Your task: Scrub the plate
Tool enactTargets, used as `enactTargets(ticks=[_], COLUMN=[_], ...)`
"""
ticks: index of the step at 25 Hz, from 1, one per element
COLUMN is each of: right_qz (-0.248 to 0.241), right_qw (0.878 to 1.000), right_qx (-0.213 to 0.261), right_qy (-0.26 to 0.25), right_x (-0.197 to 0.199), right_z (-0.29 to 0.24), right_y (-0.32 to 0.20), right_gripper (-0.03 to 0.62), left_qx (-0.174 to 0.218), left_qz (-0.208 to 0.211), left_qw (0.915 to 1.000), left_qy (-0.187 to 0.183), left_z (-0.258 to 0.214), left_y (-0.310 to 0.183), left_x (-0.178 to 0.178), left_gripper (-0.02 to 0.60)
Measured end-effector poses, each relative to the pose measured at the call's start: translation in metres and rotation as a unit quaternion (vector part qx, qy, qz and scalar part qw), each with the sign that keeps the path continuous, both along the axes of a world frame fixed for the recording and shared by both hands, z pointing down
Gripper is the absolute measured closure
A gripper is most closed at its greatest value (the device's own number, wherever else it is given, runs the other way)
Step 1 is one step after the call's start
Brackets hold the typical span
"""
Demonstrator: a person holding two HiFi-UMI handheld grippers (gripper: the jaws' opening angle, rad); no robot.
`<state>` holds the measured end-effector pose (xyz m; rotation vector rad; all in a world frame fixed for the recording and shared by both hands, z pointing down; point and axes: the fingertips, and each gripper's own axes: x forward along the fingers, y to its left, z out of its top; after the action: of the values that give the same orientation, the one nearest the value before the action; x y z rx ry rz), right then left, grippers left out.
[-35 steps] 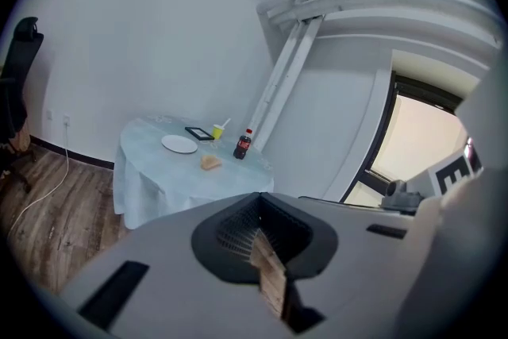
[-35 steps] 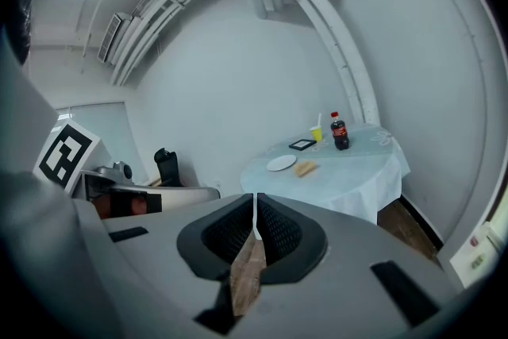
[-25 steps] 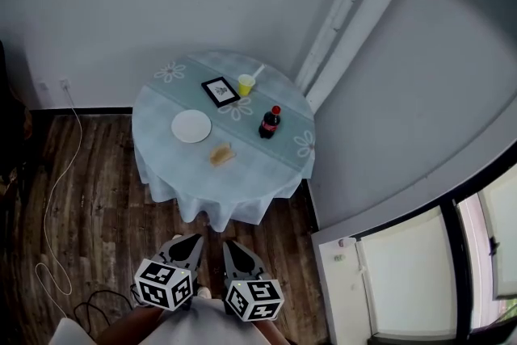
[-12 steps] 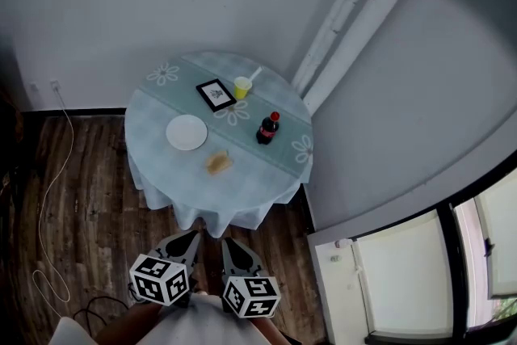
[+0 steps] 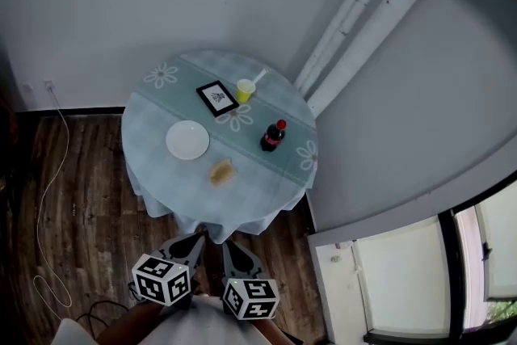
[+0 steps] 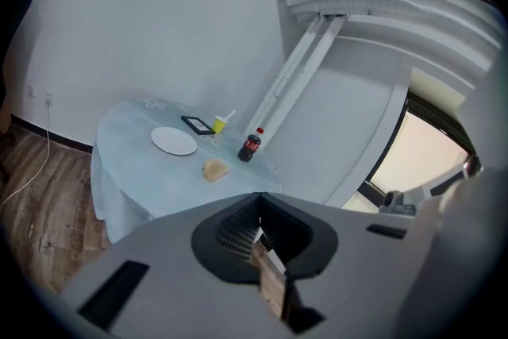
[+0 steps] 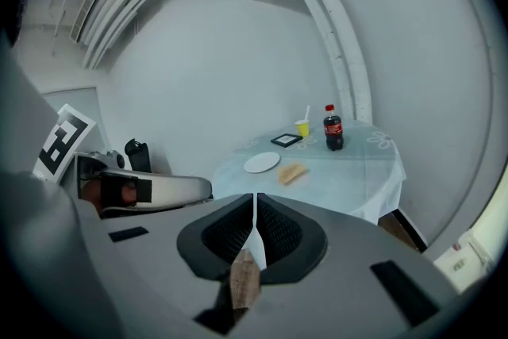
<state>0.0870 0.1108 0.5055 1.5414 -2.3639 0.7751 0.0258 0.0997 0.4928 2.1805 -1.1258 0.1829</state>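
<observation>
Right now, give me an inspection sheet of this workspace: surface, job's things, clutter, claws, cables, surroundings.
Surface: round table under a pale cloth with flower prints.
Job's things: white plate, nothing seen on it; tan sponge beside it, not touching.
Clutter: cola bottle, upright; yellow cup with a stick in it; small framed picture.
Claws: left claw and right claw both shut, empty, short of the table.
Cables: white cable loose on the floor left of the table.
Surroundings: wood floor; white pipes up the wall; window at lower right.
</observation>
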Motion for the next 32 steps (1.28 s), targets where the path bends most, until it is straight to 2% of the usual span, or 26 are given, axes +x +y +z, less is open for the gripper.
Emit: enactTargets(ticks=[3, 10, 19, 23, 32], right_qz=[0.016, 0.031, 0.058, 0.072, 0.093], right_qw=[1.0, 0.999, 0.998, 0.997, 0.995], right_qx=[-0.007, -0.002, -0.006, -0.007, -0.01], right_qy=[-0.001, -0.004, -0.015, -0.018, -0.017], right_x=[0.001, -0.008, -0.026, -0.033, -0.051], right_z=[0.002, -0.001, -0.001, -0.002, -0.003], right_y=[-0.011, -0.039, -0.078, -0.093, -0.128], right_gripper=[0.557, 0.557, 0.557, 0.557, 0.557], left_qx=[-0.006, -0.005, -0.015, -0.01, -0.005], left_qz=[0.008, 0.033, 0.029, 0.042, 0.043], left_qw=[0.9999, 0.9994, 0.9994, 0.999, 0.999], left_qy=[0.012, 0.009, 0.005, 0.006, 0.008], left_z=[0.0, 0.0, 0.003, 0.001, -0.001], left_y=[-0.012, -0.042, -0.085, -0.102, -0.141], left_x=[-0.003, -0.008, -0.038, -0.046, -0.072], left_gripper=[0.572, 0.572, 0.572, 0.572, 0.572])
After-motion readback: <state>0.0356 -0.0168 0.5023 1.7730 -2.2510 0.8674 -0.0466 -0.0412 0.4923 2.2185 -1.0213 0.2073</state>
